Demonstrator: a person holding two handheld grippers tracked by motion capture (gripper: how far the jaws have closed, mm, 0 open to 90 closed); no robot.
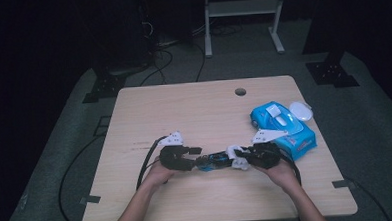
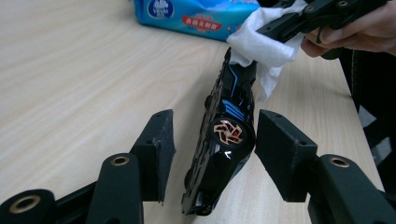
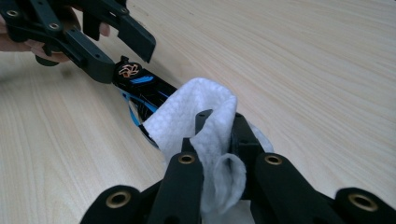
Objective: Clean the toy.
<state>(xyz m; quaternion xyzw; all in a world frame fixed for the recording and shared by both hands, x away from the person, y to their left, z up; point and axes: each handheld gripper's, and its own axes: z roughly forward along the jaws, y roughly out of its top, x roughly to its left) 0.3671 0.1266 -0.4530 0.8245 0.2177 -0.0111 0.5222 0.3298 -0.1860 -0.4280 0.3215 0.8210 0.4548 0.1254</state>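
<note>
- Your left hand-held gripper (image 2: 210, 140) has its jaws apart, with the black toy car (image 2: 224, 135) standing on edge between them; the right pad sits just beside the car's wheel, and the left pad is clear of it with a gap.
- No earlier frame to compare, so state only: left jaws open, car between them, not clamped as far as the left gripper view shows.
- Your right hand-held gripper (image 3: 217, 140) has its jaws together, clamped on a white wet wipe (image 3: 196, 116) folded over the tips.
- The wipe touches the far end of the toy car, straight ahead of your right hand-held gripper, in the right gripper view.
- In the high view the car (image 1: 213, 161) lies between the two hand-held grippers, left one (image 1: 193, 153) and right one (image 1: 241, 156) facing each other, near the front of the surface (image 1: 184, 111).
- Car has blue stripes and an orange-spoked wheel facing the right pad of your left hand-held gripper.
- Blue wipes pack (image 1: 282, 129) lies just beyond your right hand-held gripper, lid flap up; a white round object (image 1: 300, 111) sits beside it at the surface edge.
</note>
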